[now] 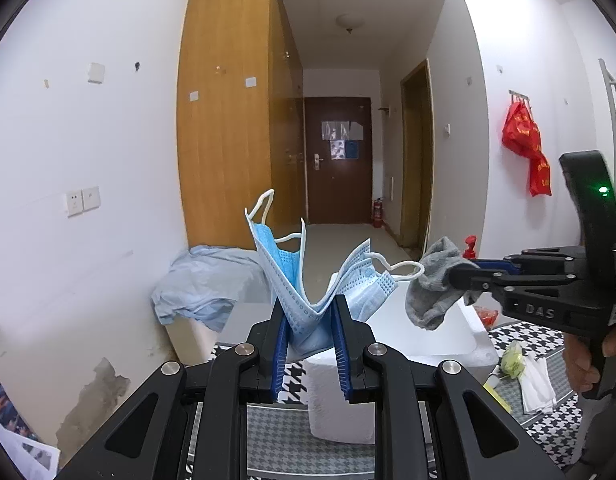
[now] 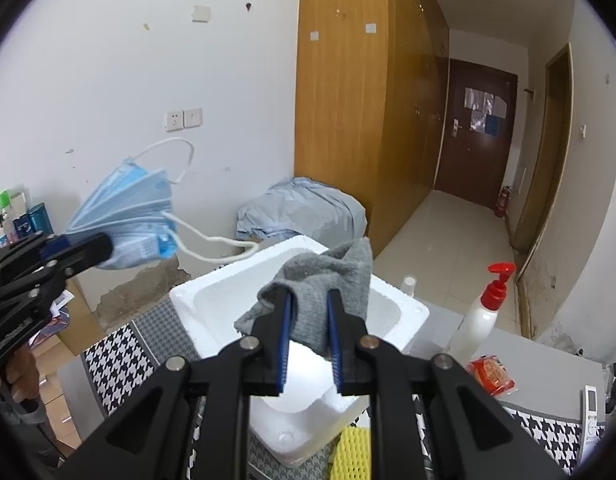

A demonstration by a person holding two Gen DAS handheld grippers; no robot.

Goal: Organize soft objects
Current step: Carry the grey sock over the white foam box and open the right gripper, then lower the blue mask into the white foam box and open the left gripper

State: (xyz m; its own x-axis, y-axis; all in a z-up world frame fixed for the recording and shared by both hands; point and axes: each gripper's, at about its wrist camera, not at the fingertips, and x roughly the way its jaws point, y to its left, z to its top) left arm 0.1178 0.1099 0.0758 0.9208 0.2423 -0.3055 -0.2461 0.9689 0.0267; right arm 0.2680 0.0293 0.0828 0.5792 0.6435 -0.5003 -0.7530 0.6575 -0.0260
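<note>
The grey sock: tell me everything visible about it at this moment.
The grey sock is a short knitted ankle sock, crumpled and limp, with no visible pattern. The right gripper is shut on its middle, holding it in the air above the open white foam box; it touches only the pads. In the left wrist view it hangs folded beside the mask's ear loop, apart from it.

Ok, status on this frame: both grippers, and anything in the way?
Left gripper shut on blue masks. Right gripper shut on grey sock. Both above white foam box. Nothing blocking.
</note>
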